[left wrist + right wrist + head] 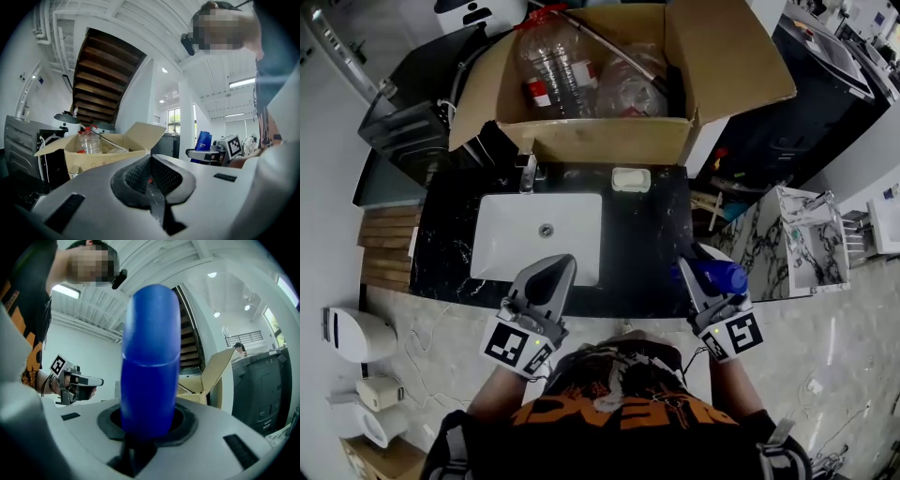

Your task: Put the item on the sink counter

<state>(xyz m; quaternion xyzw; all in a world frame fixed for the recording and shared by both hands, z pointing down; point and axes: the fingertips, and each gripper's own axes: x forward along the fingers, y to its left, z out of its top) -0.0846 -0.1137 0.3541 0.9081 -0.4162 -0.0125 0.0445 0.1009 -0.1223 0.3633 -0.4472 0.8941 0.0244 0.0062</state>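
Blue bottle [150, 357] clamped in right tool [707, 274] near black marble sink counter [647, 246]; left tool [557, 268] closed, empty.

floor [825, 356]: pale marble; stairs [103, 79]: wooden; walls [136, 96]: white; ceiling: strip light [242, 82]

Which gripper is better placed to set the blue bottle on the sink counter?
Right. The right gripper holds the blue bottle beside the black counter's right front corner; the left gripper is shut, empty.
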